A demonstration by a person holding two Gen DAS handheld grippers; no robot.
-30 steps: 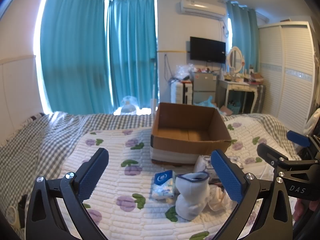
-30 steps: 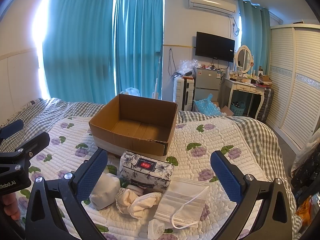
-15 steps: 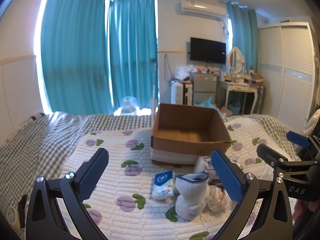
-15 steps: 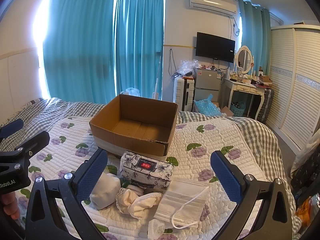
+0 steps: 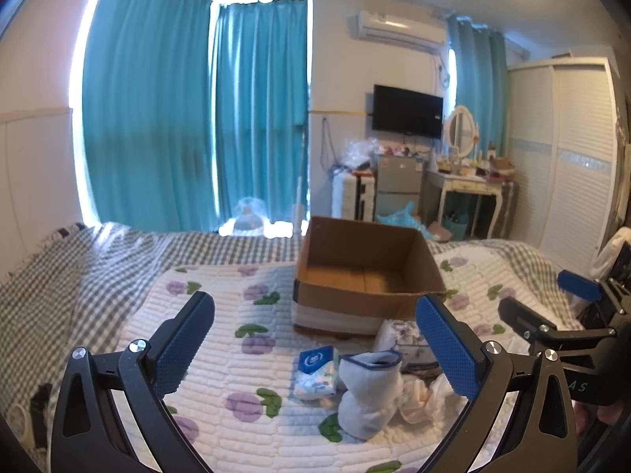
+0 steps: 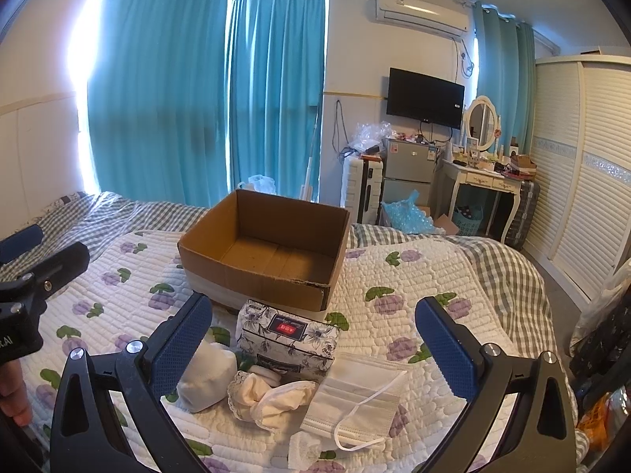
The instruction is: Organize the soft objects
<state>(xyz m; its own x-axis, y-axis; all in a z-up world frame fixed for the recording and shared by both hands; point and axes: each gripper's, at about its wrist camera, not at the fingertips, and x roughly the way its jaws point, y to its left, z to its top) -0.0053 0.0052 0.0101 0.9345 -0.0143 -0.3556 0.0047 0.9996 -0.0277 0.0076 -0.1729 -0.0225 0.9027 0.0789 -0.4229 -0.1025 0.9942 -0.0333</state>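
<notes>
Two claws: both are held above the bed, and both are wide open with nothing between the blue pads.
Left claw (image 5: 315, 347): it hovers over the white quilted bed cover with purple flowers (image 5: 221, 339), and the rolled white sock with blue edge (image 5: 368, 392) lies between its fingers in the view.
Right claw (image 6: 313, 343): it hovers over the pile of soft things; its black body is seen also at the right edge of the left wrist view.
Open brown cardboard box (image 6: 272, 246): it stands on the bed cover behind the pile, and its inside shows only the bare bottom.
Tissue pack with black-and-white flower print (image 6: 290, 333): it lies just in front of the box.
White face mask with ear loops (image 6: 355, 404): it lies flat, near the tissue pack on its right side.
Cream lace-edged cloth (image 6: 268, 394): it is crumpled, touching the mask.
Small blue-and-white tissue packet (image 5: 317, 372): it lies just beside the rolled sock, on its left.
Person's hand (image 6: 14, 398): only fingers show at the left edge.
</notes>
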